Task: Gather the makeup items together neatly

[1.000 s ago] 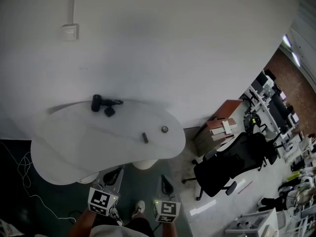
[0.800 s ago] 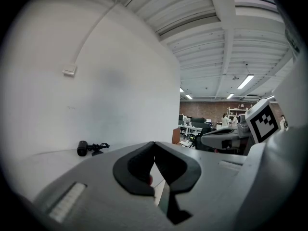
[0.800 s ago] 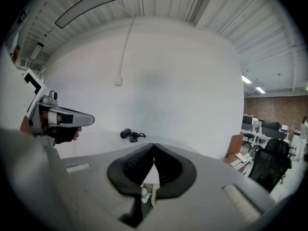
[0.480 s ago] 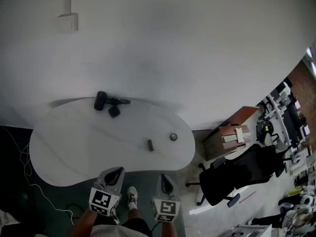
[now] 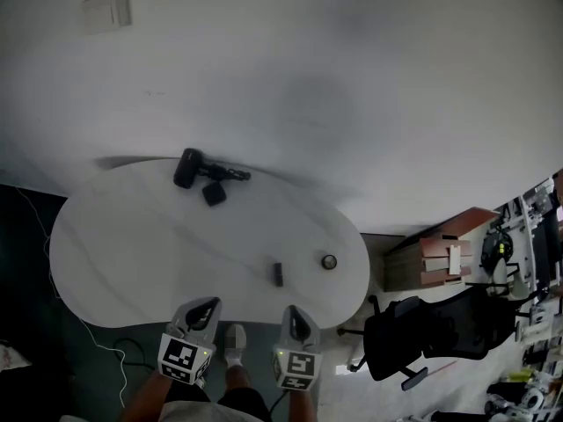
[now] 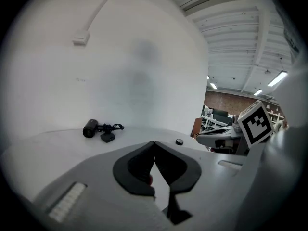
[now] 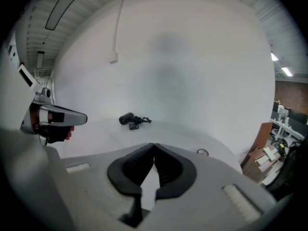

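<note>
Both grippers have advanced; their tips now overlap the near edge of the white rounded table (image 5: 114, 253). Head view: the small dark rectangular tube (image 5: 278, 273) lies just ahead of the right gripper (image 5: 291, 316), with the small round jar (image 5: 329, 261) near it on the right. The black corded cylinder (image 5: 188, 167) and black square compact (image 5: 214, 193) lie together at the far edge, well apart from the left gripper (image 5: 204, 307). Left gripper view: jaws clenched together, empty; cylinder and compact far ahead-left. Right gripper view: jaws clenched, empty; jar ahead-right. Each marker cube (image 5: 185, 356) bears a black-and-white square pattern.
</note>
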